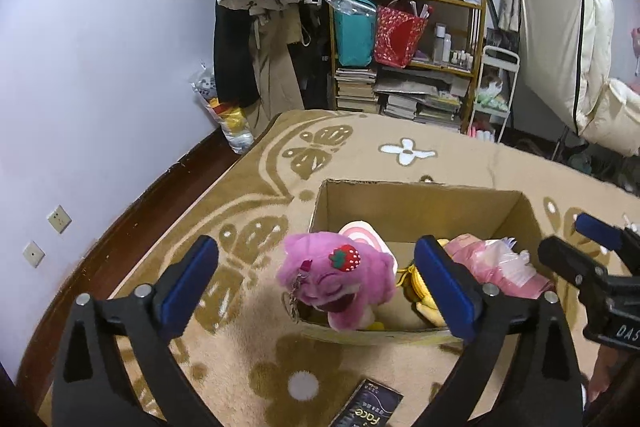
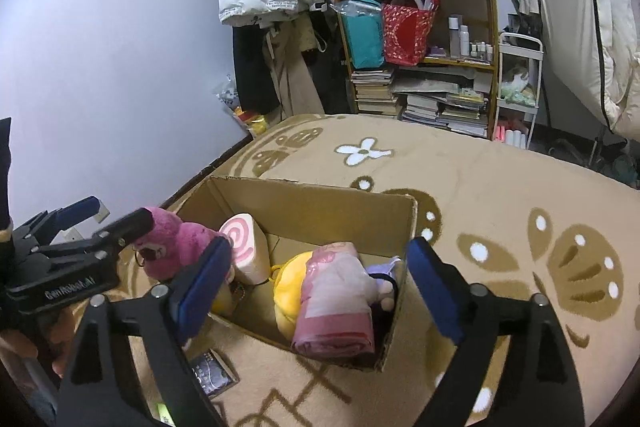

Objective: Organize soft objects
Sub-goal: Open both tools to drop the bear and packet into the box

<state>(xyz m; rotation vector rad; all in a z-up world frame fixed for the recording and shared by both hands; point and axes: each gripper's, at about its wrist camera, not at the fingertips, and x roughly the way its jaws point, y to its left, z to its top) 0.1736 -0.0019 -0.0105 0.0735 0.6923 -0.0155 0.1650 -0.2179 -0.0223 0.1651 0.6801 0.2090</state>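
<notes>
Hovering wide open and empty, left gripper [image 1: 316,291] over pink plush [image 1: 336,283], right gripper [image 2: 320,287] over cardboard box [image 2: 304,203], booklet [image 1: 368,407] nearby

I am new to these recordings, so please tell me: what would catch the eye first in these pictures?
The pink plush bear with a strawberry on its head draws the eye first, leaning over the near rim of the open cardboard box on the beige rug. Inside the box lie a pink swirl cushion and a pink bag. Both pairs of blue-padded jaws stand wide open.

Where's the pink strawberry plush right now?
In the cardboard box, at its near-left corner: the pink plush leans on the near wall beside the pink swirl cushion, between the left gripper's open jaws, untouched.
</notes>
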